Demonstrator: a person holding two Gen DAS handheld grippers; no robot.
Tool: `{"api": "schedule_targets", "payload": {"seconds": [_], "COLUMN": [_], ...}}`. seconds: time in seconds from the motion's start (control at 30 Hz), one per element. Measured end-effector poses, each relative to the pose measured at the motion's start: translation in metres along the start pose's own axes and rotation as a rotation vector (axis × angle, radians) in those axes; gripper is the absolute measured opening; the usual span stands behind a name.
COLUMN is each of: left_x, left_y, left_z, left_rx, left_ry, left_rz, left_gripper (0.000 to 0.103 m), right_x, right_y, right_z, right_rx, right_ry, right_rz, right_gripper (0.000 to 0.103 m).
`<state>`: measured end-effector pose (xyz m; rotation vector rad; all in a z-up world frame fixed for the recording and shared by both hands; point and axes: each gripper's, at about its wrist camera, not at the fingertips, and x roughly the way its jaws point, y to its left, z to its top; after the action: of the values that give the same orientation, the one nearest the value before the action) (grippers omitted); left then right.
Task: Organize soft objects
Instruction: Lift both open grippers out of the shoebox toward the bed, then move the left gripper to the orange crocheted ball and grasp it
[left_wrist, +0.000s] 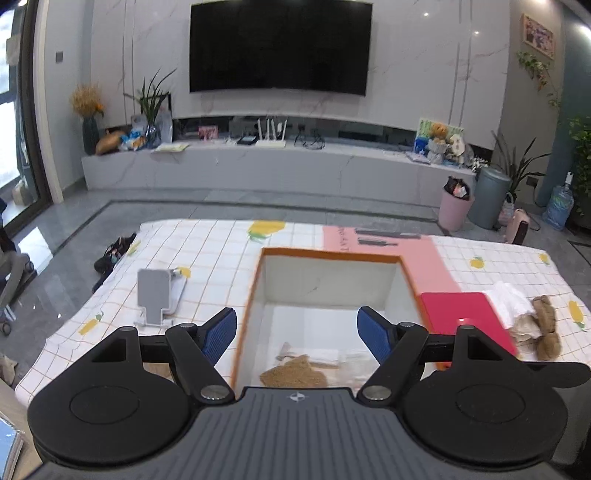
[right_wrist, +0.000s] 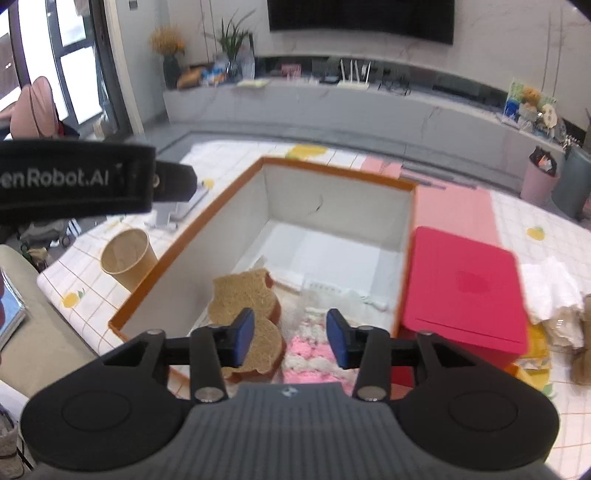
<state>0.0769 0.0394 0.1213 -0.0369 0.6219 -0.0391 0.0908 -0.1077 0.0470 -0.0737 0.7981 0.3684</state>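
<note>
Soft items lie in the near end of the open box (right_wrist: 402, 184), which has an orange rim and white inside walls and stands mid-tabletop. Contents by the right wrist view: a brown bear-shaped plush pad (right_wrist: 243, 302) against the left wall; a pink-and-white knitted piece (right_wrist: 314, 354) beside it to the right; a white fuzzy cloth (right_wrist: 343, 295) just behind the knit. Far half of the box floor is bare.

Outside the box, near the right edge of the tabletop (left_wrist: 221, 240): a loose heap of white and beige cloths (left_wrist: 513, 306) with a brown plush toy (left_wrist: 546, 325) lying against it.

Red flat case (right_wrist: 461, 288) sits touching the box's right wall, between the box and the heap. Pink mat (right_wrist: 458, 210) lies behind the case. Paper cup (right_wrist: 127, 258) stands upright just beside the box's left wall. Grey phone stand (left_wrist: 155, 291) sits farther toward the left edge.

Left tool (left_wrist: 297, 332): jaws wide apart, nothing between them, over the box's near end. Right tool (right_wrist: 290, 338): jaws part-way open, nothing gripped, above the plush pad and knit; whether the pads touch either cannot be told.

Hard to read: tool bodies cut off the box's near wall in both views. A black strap (right_wrist: 74, 181) crosses the right view's upper left. Heap is blurred and cut off at the frame's edge in the right view.
</note>
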Motion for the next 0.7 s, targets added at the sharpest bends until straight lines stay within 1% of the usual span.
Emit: {"api": "schedule_targets", "payload": {"seconds": [0.1,0.13,0.17,0.23,0.3,0.37,0.43,0.5,0.57,0.63,0.7], "left_x": [-0.018,-0.024,-0.03,-0.043,-0.053,-0.056,-0.056,-0.051,-0.044,-0.035,-0.022], "left_y": [-0.017,-0.024,-0.032,-0.051,-0.074,-0.095,-0.112,-0.13,-0.147,-0.16,-0.175], "left_z": [-0.001,-0.001,-0.003,-0.008,-0.017,-0.027,-0.037,-0.047,-0.058,-0.069,-0.08], "left_rx": [-0.008,-0.006,0.002,0.041,0.094,0.123,0.124,0.122,0.122,0.128,0.156], "left_ry": [-0.006,-0.01,-0.022,-0.066,-0.113,-0.122,-0.112,-0.08,-0.053,-0.032,-0.015], "left_rz": [-0.017,-0.022,-0.034,-0.056,-0.084,-0.115,-0.169,-0.242,-0.29,-0.309,-0.311], "left_gripper": [0.088,0.088,0.088,0.088,0.091,0.092,0.092,0.093,0.093,0.093,0.093], "right_x": [-0.026,-0.034,-0.043,-0.063,-0.08,-0.093,-0.102,-0.107,-0.111,-0.112,-0.112], "right_y": [-0.014,-0.02,-0.027,-0.043,-0.062,-0.084,-0.108,-0.131,-0.153,-0.173,-0.191], "right_z": [-0.008,-0.012,-0.017,-0.029,-0.044,-0.06,-0.076,-0.091,-0.106,-0.122,-0.136], "right_rx": [0.007,0.007,0.006,0.003,0.008,0.013,0.027,0.051,0.07,0.089,0.109], "right_ry": [-0.033,-0.042,-0.05,-0.065,-0.07,-0.055,-0.036,-0.013,0.008,0.025,0.032], "right_rz": [-0.014,-0.026,-0.042,-0.079,-0.121,-0.159,-0.198,-0.238,-0.266,-0.29,-0.302], "right_gripper": [0.052,0.056,0.057,0.057,0.057,0.057,0.057,0.057,0.057,0.058,0.059]}}
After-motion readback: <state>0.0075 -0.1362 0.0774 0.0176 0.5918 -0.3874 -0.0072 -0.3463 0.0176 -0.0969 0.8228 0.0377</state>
